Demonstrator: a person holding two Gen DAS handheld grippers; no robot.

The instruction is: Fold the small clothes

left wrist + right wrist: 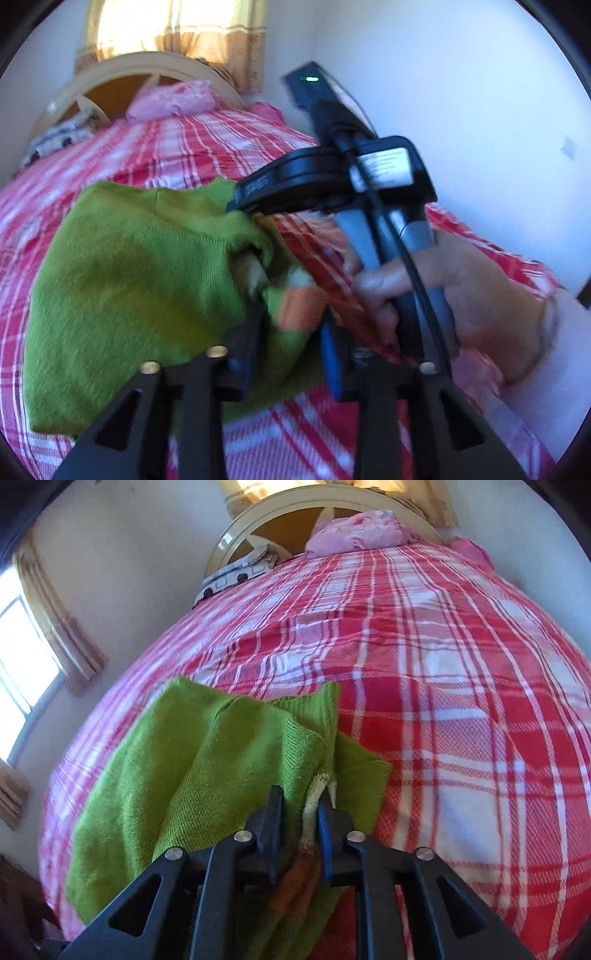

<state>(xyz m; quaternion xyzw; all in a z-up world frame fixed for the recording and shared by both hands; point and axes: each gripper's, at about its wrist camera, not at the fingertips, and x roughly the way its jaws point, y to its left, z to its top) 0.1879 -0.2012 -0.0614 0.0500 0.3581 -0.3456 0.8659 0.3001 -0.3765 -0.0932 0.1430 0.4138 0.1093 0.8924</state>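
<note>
A small green knitted garment [122, 295] with orange and cream trim lies partly bunched on the red plaid bedspread [207, 147]. My left gripper [291, 325] is shut on its green and orange striped edge. In the left wrist view the right gripper [243, 203], held by a hand [461, 295], pinches the garment's upper fold. In the right wrist view my right gripper [299, 812] is shut on the green garment [192, 775] at a cream and orange trimmed edge, which hangs between the fingers.
The bedspread [461, 701] stretches away to a cream headboard [295, 513] with a pink pillow [358, 531] and a patterned cloth [236, 572]. A white wall [461, 92] runs along the bed's right. A curtained window [26, 657] is at left.
</note>
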